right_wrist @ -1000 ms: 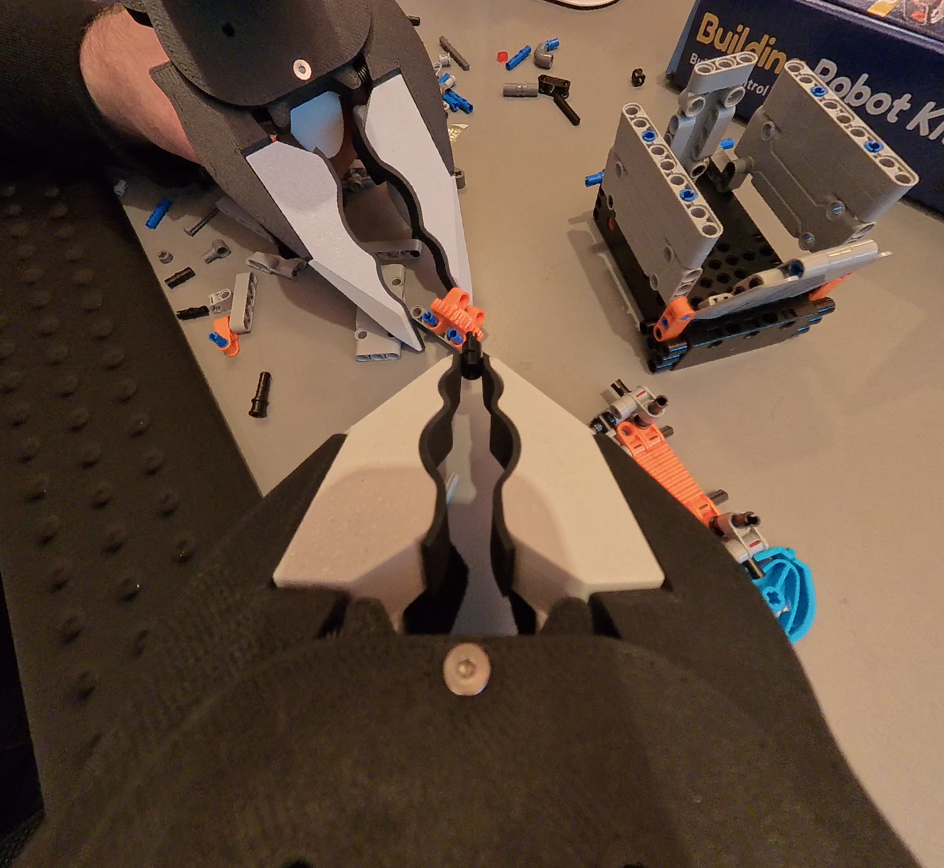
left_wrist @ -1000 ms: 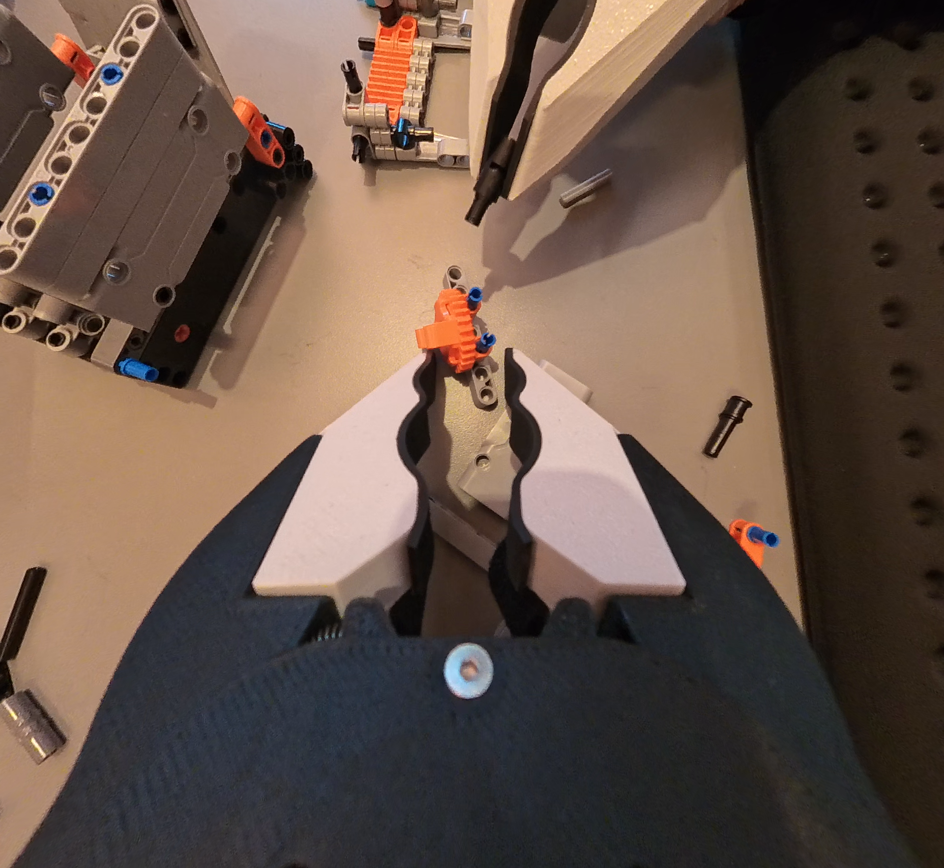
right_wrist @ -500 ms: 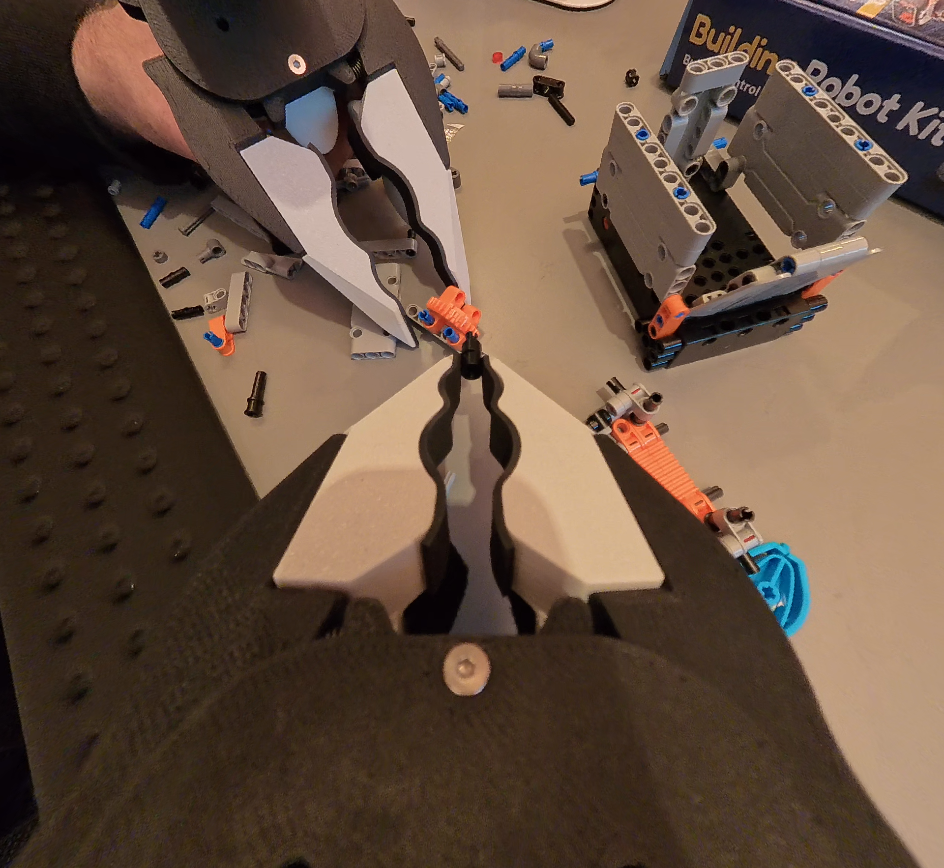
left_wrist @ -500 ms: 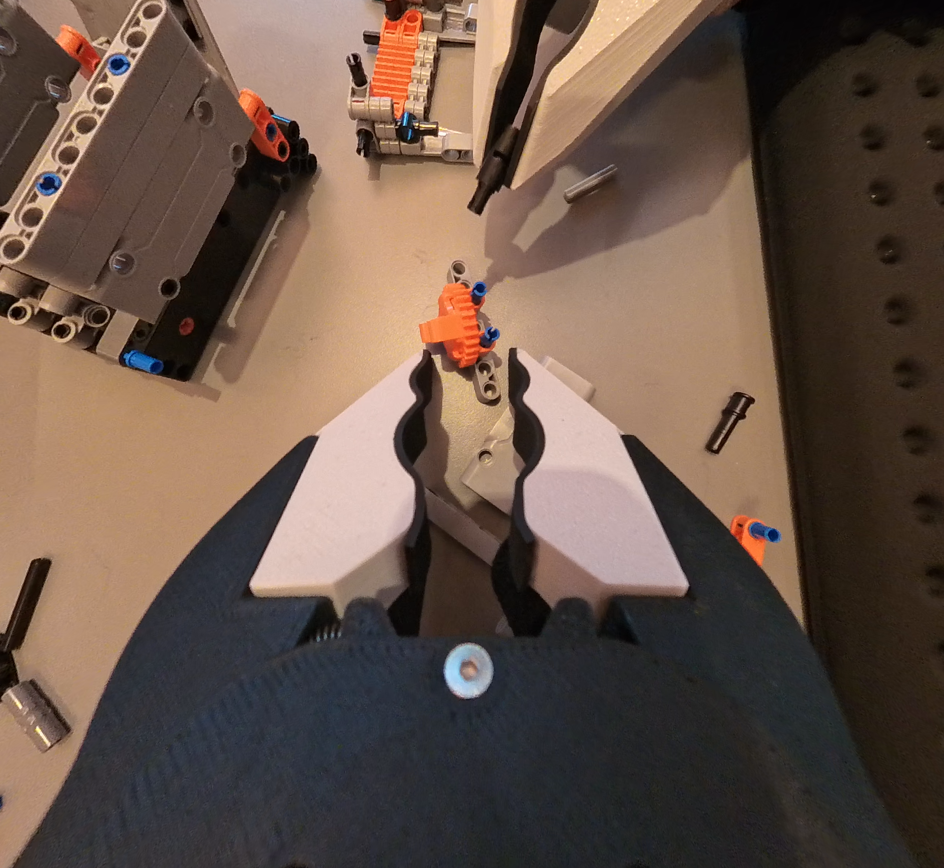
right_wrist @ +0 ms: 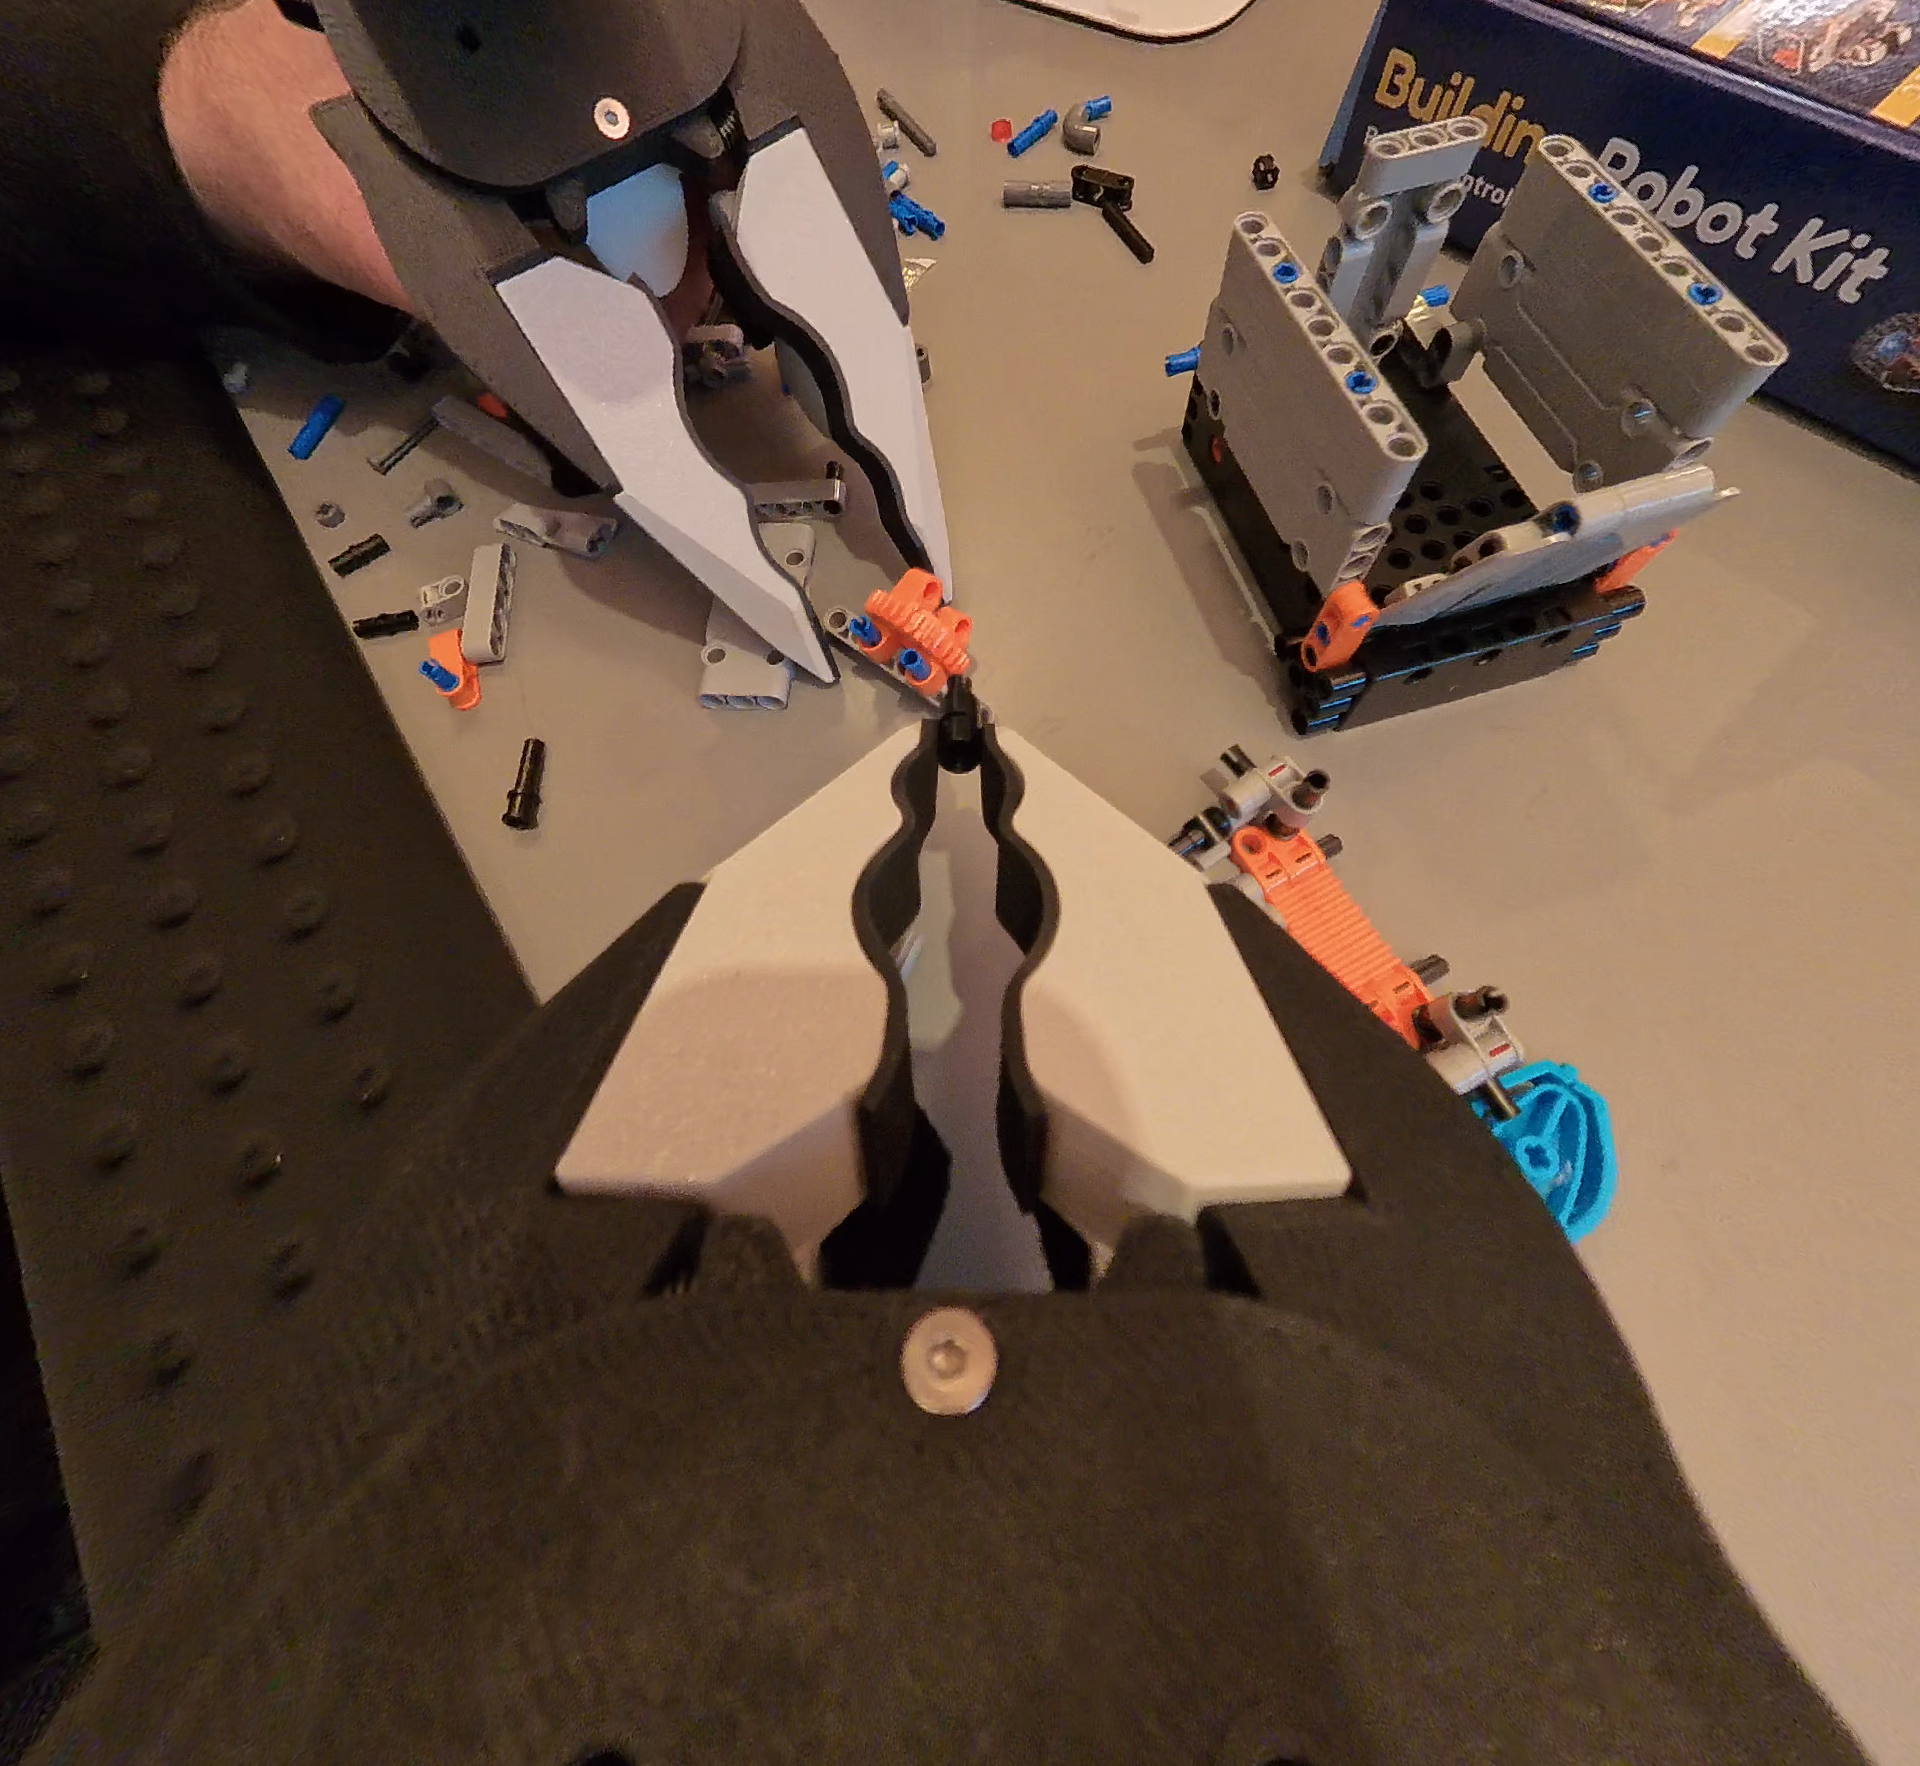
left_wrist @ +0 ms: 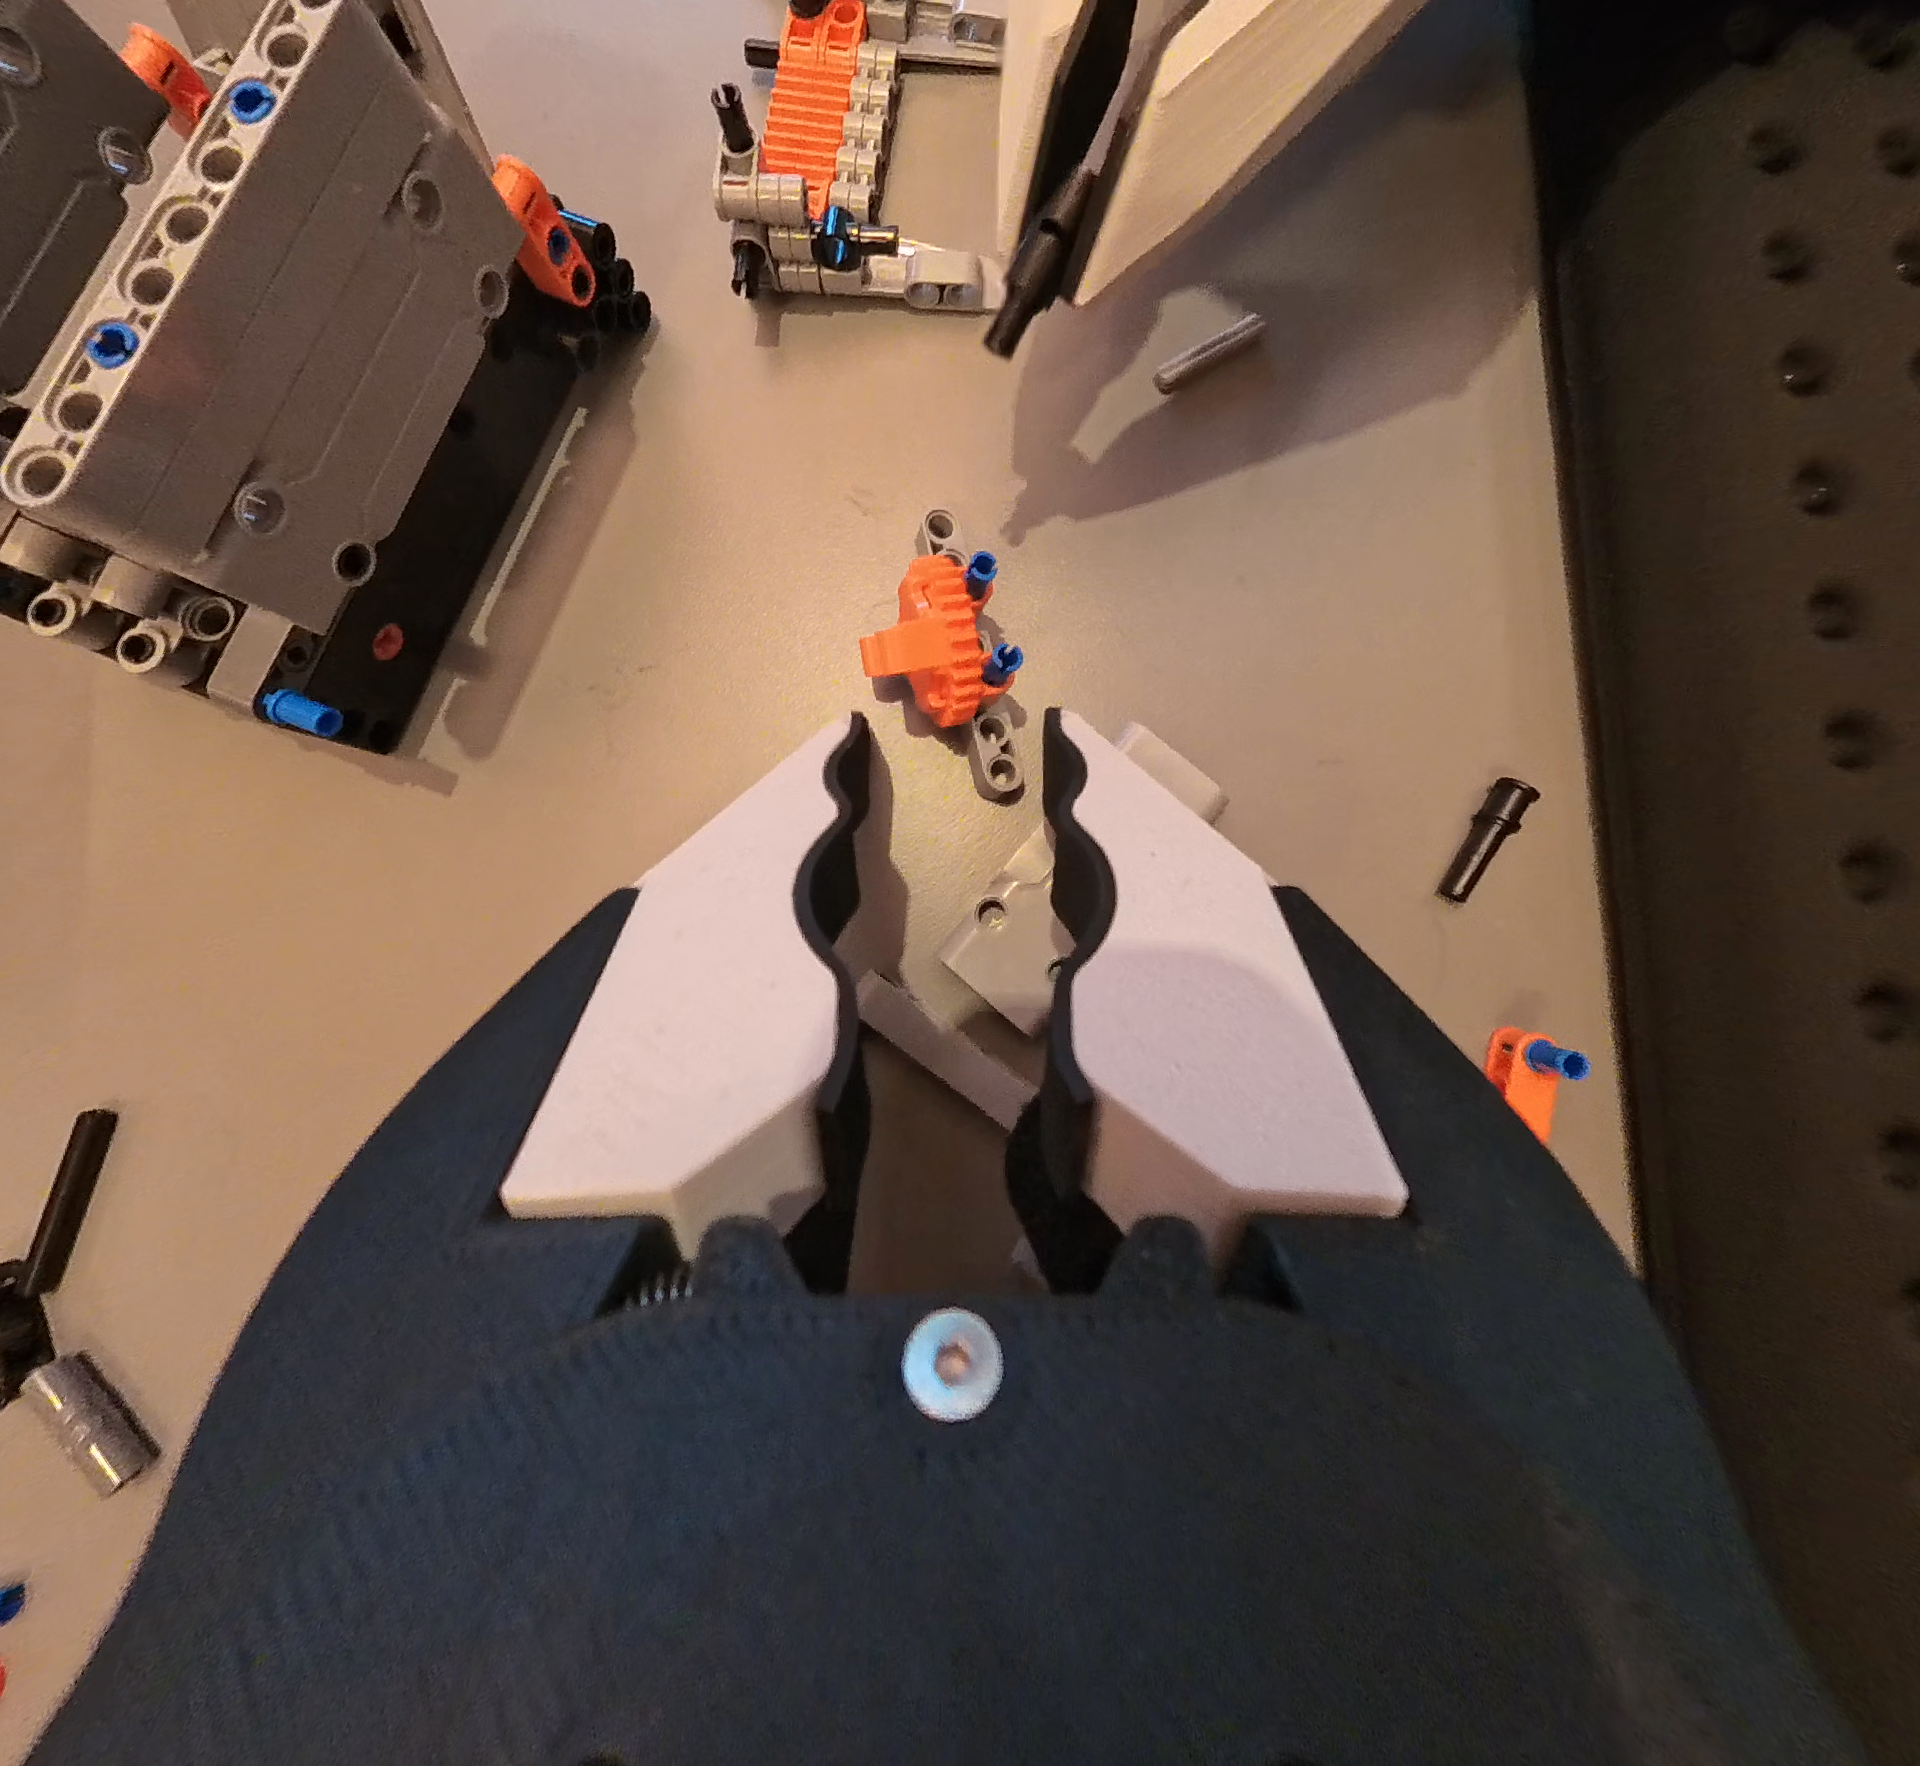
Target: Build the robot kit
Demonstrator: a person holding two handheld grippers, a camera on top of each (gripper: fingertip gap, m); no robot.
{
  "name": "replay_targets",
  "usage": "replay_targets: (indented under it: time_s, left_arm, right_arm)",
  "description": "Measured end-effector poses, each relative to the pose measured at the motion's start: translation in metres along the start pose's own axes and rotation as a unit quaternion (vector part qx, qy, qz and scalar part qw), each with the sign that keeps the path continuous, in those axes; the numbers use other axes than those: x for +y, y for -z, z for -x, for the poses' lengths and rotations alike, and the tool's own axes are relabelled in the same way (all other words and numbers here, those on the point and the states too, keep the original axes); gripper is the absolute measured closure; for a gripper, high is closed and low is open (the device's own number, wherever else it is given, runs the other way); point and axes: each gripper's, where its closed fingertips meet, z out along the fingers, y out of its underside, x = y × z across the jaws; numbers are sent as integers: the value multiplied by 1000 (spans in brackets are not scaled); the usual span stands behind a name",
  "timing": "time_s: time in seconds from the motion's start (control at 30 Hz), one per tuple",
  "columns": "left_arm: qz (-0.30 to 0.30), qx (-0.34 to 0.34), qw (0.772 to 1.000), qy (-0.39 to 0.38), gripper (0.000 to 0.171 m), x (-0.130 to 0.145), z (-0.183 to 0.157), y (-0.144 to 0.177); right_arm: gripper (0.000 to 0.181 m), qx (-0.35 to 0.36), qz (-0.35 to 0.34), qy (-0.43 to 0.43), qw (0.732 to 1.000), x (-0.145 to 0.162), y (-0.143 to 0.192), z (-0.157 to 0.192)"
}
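A small orange toothed piece [left_wrist: 935, 641] with two blue pins sits on a short grey beam on the table. My left gripper [left_wrist: 951, 721] is open and empty, its fingertips just behind that piece. It also shows in the right wrist view [right_wrist: 883, 620], tips on either side of the orange piece [right_wrist: 914, 630]. My right gripper [right_wrist: 958, 748] is shut on a black pin [right_wrist: 958, 729], which points at the orange piece from close by. In the left wrist view the right gripper [left_wrist: 1029, 298] hangs above the table with the pin [left_wrist: 1023, 293] sticking out.
A grey and black block assembly [right_wrist: 1455, 490] stands to the right. An orange rack assembly with a blue wheel [right_wrist: 1351, 937] lies near my right gripper. A black studded mat [right_wrist: 156, 781] borders the table. Loose pins and beams [right_wrist: 488, 584] lie scattered, with a dark blue box [right_wrist: 1662, 54] behind. My hands' fingertips stand some 7 centimetres from each other.
My left gripper has drawn back slightly from the orange piece, still open. The right gripper keeps the black pin and has shifted only a little.
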Motion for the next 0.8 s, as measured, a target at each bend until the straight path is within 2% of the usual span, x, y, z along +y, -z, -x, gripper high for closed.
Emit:
replay_targets:
  time_s: [0.3,0.8]
  left_arm:
    - [-2,3,1000,3,141,0,0,0]
    - [-12,-8,1000,-2,138,-4,2,2]
  right_arm:
    - [176,9,-2,23,1000,17,17,9]
    - [176,22,-18,47,998,15,23,13]
